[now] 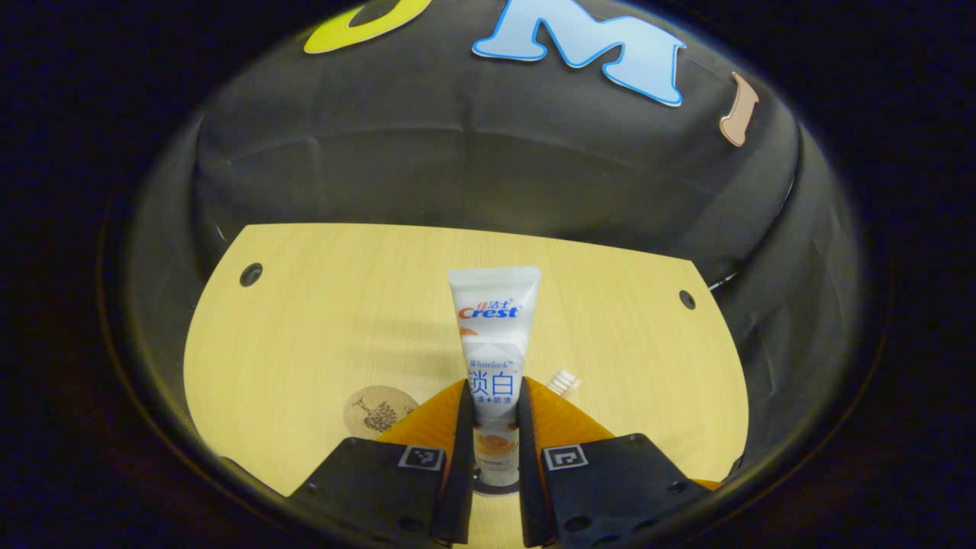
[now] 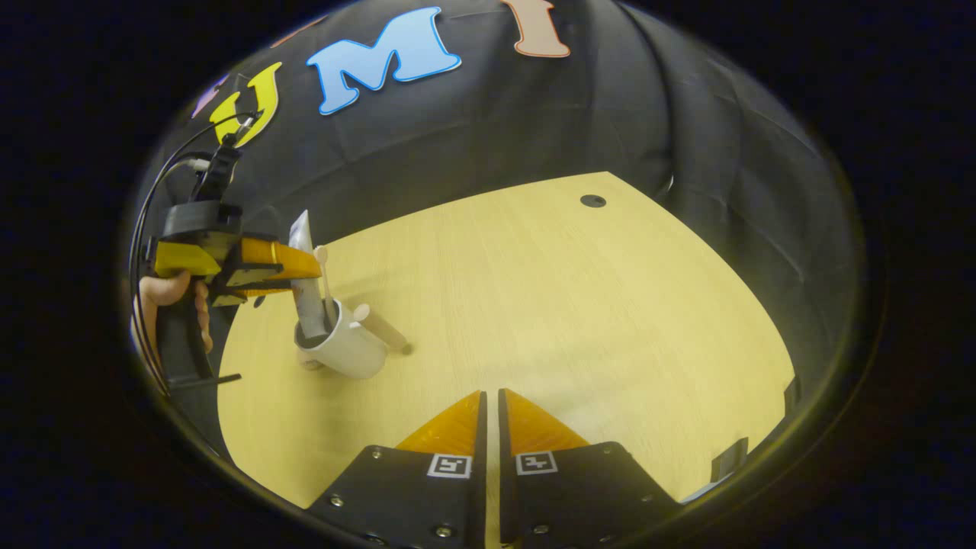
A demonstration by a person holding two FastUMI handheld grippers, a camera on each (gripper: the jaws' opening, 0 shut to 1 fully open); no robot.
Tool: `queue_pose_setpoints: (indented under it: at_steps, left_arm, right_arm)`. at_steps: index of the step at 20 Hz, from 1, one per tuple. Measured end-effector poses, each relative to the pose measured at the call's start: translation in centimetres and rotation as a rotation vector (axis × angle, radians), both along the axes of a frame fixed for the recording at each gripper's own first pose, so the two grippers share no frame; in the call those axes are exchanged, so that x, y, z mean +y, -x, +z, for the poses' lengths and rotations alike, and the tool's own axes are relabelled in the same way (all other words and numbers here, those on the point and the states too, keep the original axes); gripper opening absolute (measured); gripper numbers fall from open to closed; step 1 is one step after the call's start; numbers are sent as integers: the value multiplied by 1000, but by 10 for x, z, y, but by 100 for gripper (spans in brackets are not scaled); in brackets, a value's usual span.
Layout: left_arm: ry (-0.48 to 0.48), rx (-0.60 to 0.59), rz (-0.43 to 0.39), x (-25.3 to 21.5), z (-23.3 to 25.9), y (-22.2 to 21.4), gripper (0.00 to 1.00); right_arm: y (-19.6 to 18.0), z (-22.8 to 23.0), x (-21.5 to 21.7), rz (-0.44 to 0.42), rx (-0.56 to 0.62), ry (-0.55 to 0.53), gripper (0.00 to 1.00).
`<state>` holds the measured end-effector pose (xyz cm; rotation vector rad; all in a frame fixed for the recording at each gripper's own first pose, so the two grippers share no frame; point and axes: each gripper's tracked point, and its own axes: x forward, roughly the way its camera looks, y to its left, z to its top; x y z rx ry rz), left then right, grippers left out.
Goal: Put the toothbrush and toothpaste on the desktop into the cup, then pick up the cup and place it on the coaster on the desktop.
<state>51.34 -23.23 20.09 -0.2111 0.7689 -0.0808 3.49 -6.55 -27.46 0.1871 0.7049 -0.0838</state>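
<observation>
Left gripper (image 1: 494,427) is pointing forward over the wooden desktop (image 1: 320,320), both fingers pressing on the toothpaste (image 1: 494,358), which is standing upright between them. It's a white tube with its flat crimped end on top and its cap end down low, sitting in the cup's mouth. Just past the right finger, the toothbrush (image 1: 564,381) head is peeking out; to the left, the round coaster (image 1: 377,410) is lying flat on the desktop.

Over in the right gripper view, the right gripper (image 2: 492,427) is hovering above bare desktop, fingers nearly touching, holding nothing. Farther off, a hand (image 2: 171,301) is gripping the left gripper's handle, the tube and toothbrush standing in the white cup (image 2: 347,351).
</observation>
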Motion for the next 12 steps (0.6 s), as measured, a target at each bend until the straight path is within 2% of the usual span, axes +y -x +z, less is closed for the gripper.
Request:
queue_pose_setpoints:
  at_steps: [1,3,4,7,11,12]
  left_arm:
    - [-5,-17,4,1,-1,1,34]
    - [-16,-51,0,-2,-1,1,38]
    - [-34,-58,2,-1,-3,3,44]
    - [-55,-61,8,2,-12,10,52]
    - [-78,-96,11,5,-14,22,55]
    - [-78,-107,7,7,-14,27,60]
  right_arm:
    - [-1,1,1,7,1,0,6]
    - [-2,1,4,21,2,2,6]
    - [-3,1,5,29,4,3,6]
    - [-6,2,7,46,6,5,6]
    - [-10,5,6,58,3,8,6]
    - [-12,7,6,61,1,8,6]
